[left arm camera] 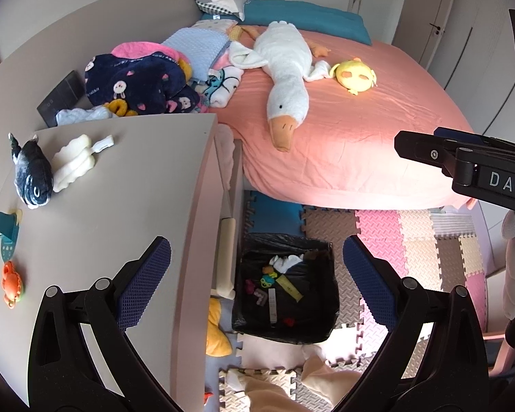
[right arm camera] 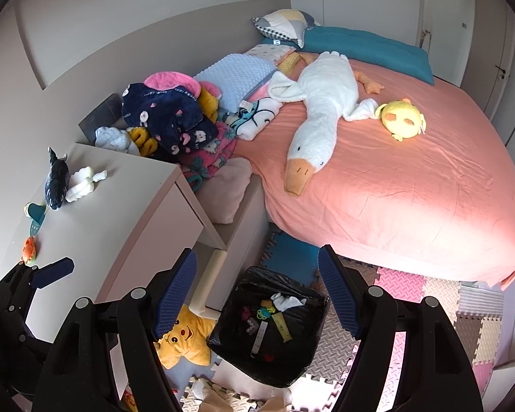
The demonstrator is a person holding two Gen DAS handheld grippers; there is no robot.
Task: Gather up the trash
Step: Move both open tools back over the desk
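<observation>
A black-lined trash bin (left arm camera: 321, 334) (right arm camera: 219, 341) stands on the floor mats beside the cabinet. Inside it lie a white tissue (left arm camera: 286, 261) (right arm camera: 285, 301), small coloured bits and paper strips. My left gripper (left arm camera: 257, 261) is open and empty, held above the cabinet edge and the bin. My right gripper (right arm camera: 257, 281) is open and empty, above the bin; it also shows at the right of the left wrist view (left arm camera: 429, 151). A crumpled white wad (left arm camera: 73, 163) (right arm camera: 80, 183) lies on the cabinet top (left arm camera: 120, 206) (right arm camera: 113, 213).
On the cabinet are a dark fish plush (left arm camera: 31, 175), a teal toy (left arm camera: 5, 233) and an orange crab toy (left arm camera: 12, 283). A pink bed (right arm camera: 395, 189) carries a goose plush (right arm camera: 319, 110), a yellow plush (right arm camera: 401, 120) and piled blankets (right arm camera: 175, 116). A yellow star plush (right arm camera: 183, 338) lies on the floor.
</observation>
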